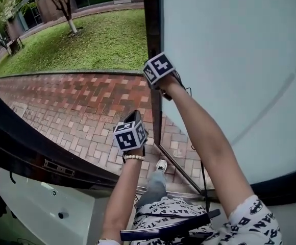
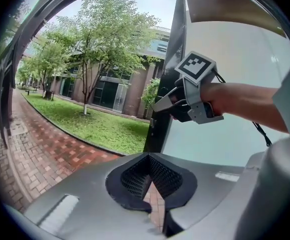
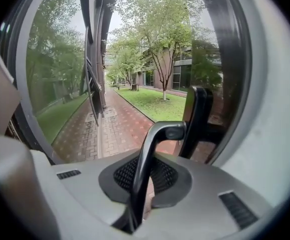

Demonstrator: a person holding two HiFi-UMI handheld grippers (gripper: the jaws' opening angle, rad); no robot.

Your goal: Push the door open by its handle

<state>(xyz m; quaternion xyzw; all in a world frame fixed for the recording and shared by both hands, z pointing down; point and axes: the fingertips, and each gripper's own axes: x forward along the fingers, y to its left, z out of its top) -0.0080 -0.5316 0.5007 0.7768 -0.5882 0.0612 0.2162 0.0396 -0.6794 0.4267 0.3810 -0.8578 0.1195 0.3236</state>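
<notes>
The door [image 1: 229, 60] is a pale glass panel with a dark frame [image 1: 152, 34], swung out over a brick path. Its dark lever handle [image 3: 167, 130] runs down between the jaws of my right gripper [image 3: 146, 176], which is shut on it. In the head view the right gripper [image 1: 163, 88] reaches the door's edge at arm's length, its jaws hidden under its marker cube. From the left gripper view, the right gripper [image 2: 160, 104] touches the dark stile [image 2: 167, 84]. My left gripper [image 1: 131, 137] hangs lower and nearer, away from the door. Its jaws [image 2: 149, 159] are shut on nothing.
A red brick path [image 1: 81, 106] and a lawn [image 1: 97, 40] with trees lie beyond the doorway. A dark curved frame [image 1: 20, 142] and a white panel [image 1: 41, 208] stand at lower left. The person's leg and shoe [image 1: 161, 165] are on the threshold.
</notes>
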